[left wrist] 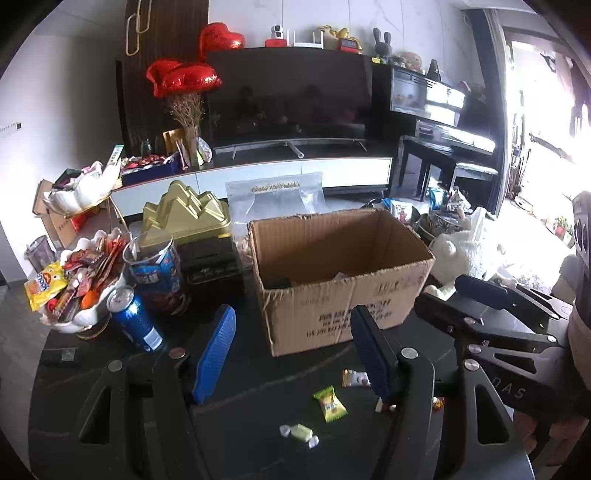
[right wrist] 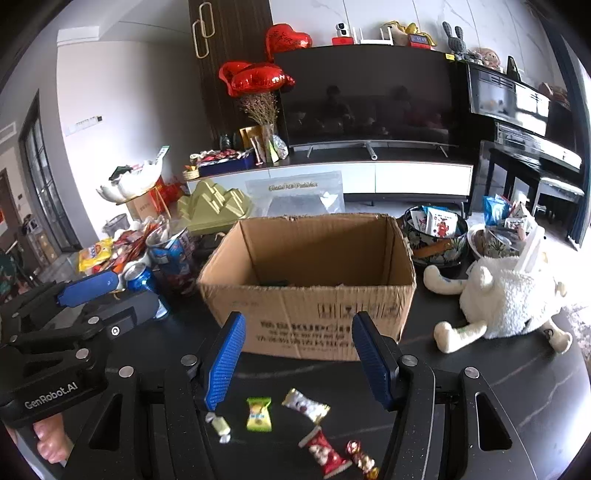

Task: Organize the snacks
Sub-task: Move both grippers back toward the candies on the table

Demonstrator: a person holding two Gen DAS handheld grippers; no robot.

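Both the left gripper (left wrist: 291,354) and right gripper (right wrist: 299,360) sit half open holding nothing, and the loose candies (right wrist: 258,413) just in front of the cardboard box (right wrist: 310,280) on the desk (right wrist: 498,376) look feather-light and crinkly, so I'd pinch each across its middle.

A large dark television (right wrist: 369,99) stands on a long low cabinet (right wrist: 369,177) with white fronts, against a pale marble-look wall (right wrist: 369,14). To its right is a black upright piano (right wrist: 524,110) with a bench (right wrist: 559,188), and strong daylight pours in from a window (left wrist: 543,110) beyond. Red heart-shaped foil balloons (right wrist: 255,79) hang beside a dark slatted wall panel (right wrist: 229,55).
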